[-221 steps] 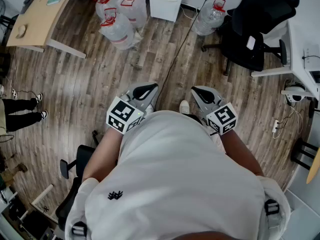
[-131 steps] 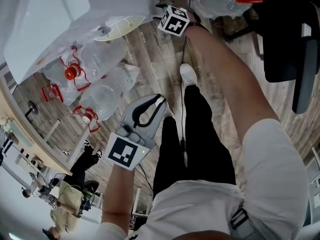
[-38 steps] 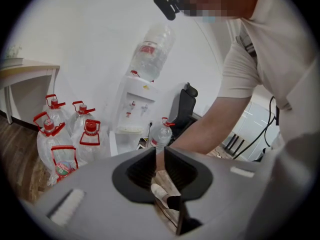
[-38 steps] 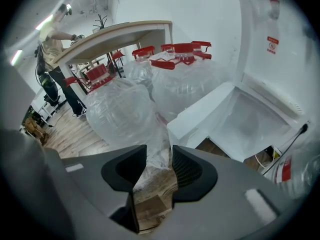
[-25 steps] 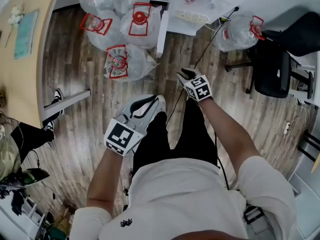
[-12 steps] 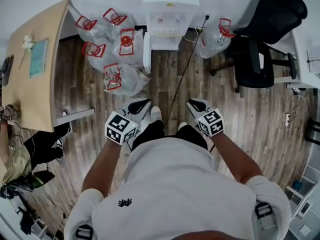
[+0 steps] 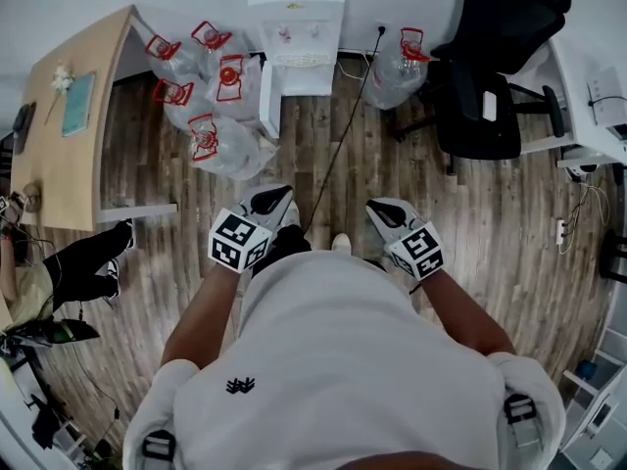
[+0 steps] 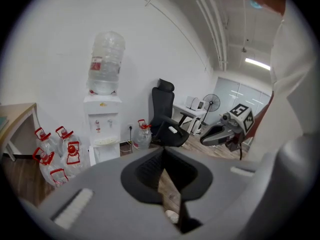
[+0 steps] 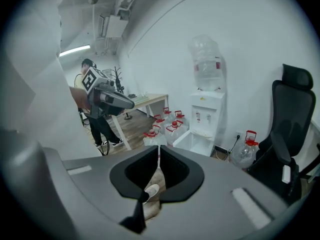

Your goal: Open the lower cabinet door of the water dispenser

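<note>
The lower cabinet door [image 7: 265,101] looks already open, so no move seems needed; the left tool [image 7: 279,192] is clenched empty, and the right tool [image 7: 375,207] has just been closing on nothing.

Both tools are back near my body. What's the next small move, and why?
Probably none beyond holding still: the lower cabinet door of the water dispenser already stands swung open, and the left tool and right tool sit well clear of it, the right's jaws just closed further on nothing.

Floor [image 7: 509,223]: wood-look planks, matt. Dispenser [image 7: 294,13]: white smooth plastic. Jugs [image 7: 223,145]: clear glossy plastic. Desk [image 7: 69,164]: light wood.
</note>
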The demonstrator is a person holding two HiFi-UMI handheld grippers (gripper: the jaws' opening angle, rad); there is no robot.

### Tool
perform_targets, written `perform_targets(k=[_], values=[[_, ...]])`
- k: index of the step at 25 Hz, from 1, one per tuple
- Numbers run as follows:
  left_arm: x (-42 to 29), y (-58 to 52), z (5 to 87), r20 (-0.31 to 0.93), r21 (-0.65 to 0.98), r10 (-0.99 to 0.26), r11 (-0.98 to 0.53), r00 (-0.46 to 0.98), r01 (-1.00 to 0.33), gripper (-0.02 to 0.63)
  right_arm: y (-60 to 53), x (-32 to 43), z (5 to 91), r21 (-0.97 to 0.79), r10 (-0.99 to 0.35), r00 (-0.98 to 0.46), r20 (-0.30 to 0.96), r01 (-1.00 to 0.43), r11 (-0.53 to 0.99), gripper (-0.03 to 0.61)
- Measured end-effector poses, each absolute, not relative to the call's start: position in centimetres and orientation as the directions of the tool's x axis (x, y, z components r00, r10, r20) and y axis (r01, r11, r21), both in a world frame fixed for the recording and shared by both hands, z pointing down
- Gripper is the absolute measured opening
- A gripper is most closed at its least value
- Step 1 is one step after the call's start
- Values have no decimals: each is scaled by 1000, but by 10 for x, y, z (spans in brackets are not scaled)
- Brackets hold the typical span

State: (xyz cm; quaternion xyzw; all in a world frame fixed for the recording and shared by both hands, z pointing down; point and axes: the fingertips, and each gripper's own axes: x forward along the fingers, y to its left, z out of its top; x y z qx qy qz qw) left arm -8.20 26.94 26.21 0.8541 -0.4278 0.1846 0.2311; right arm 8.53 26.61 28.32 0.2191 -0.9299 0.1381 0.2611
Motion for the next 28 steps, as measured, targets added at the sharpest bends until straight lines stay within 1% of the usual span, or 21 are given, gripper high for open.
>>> perform_targets(k=[4, 10, 17, 21, 28], values=[[-41, 293, 266, 527, 244, -641, -515, 558, -821, 55, 285, 123, 276, -154, -328, -788, 520, -465, 872, 15], [-13, 323, 272, 556, 245, -631, -498, 541, -832, 55, 303, 154, 272, -157, -320, -799, 509, -451, 878, 14], [6, 343, 270, 569, 230, -631, -493, 527, -839, 55, 316, 167, 261, -137, -322, -813, 485, -434, 890, 14], [15, 348, 261, 577, 168, -628, -535, 522, -828, 55, 321, 168, 256, -139, -320, -823, 470, -426, 894, 14], [17, 358, 261, 573, 186, -628, -527, 527, -830, 55, 329, 163, 247, -137, -312, -835, 454, -412, 901, 14]])
